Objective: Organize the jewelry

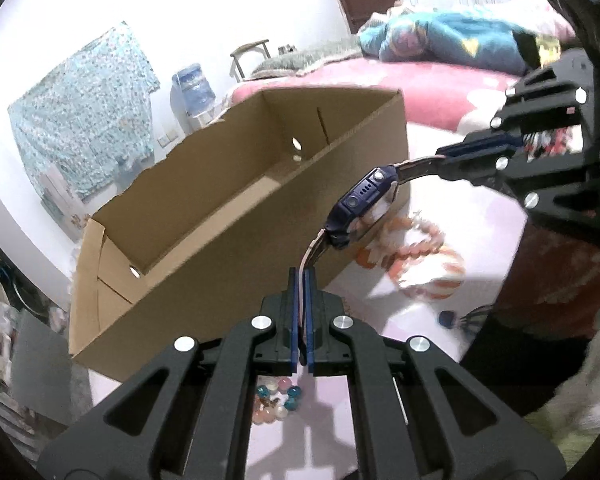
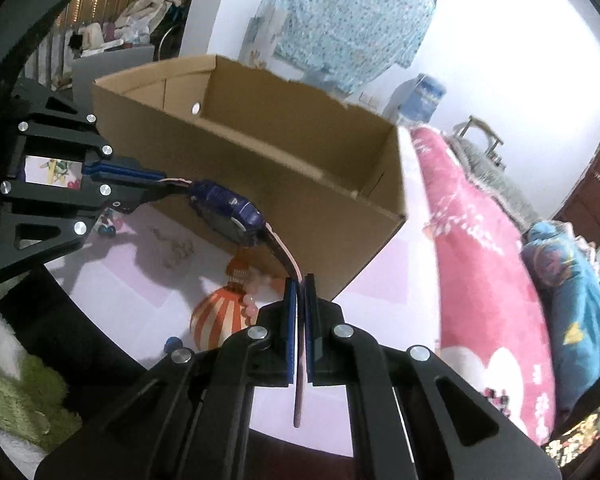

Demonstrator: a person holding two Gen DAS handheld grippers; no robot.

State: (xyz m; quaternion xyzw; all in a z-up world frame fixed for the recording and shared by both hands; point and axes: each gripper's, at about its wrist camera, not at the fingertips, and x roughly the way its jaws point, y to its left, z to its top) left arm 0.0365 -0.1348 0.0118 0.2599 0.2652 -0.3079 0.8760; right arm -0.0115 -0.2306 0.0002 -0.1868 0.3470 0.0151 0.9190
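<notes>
A dark blue watch (image 1: 364, 204) with a pale pink strap hangs in the air in front of the open cardboard box (image 1: 220, 200). My left gripper (image 1: 300, 276) is shut on one end of the strap, low in the left wrist view. My right gripper (image 1: 444, 158) is shut on the other end, coming in from the right. In the right wrist view the watch (image 2: 224, 208) stretches between my right gripper (image 2: 300, 280) and the left gripper (image 2: 160, 178), with the box (image 2: 300, 184) behind it. Nothing shows on the visible part of the box floor.
On the pale lilac sheet lie a pink bead bracelet (image 2: 252, 304) over an orange-and-white striped shape (image 2: 220, 320), a thin chain (image 2: 176, 248) and a bracelet of blue and peach beads (image 1: 276, 400). A pink blanket (image 2: 480, 280) and a blue quilt (image 2: 572, 304) lie on the right.
</notes>
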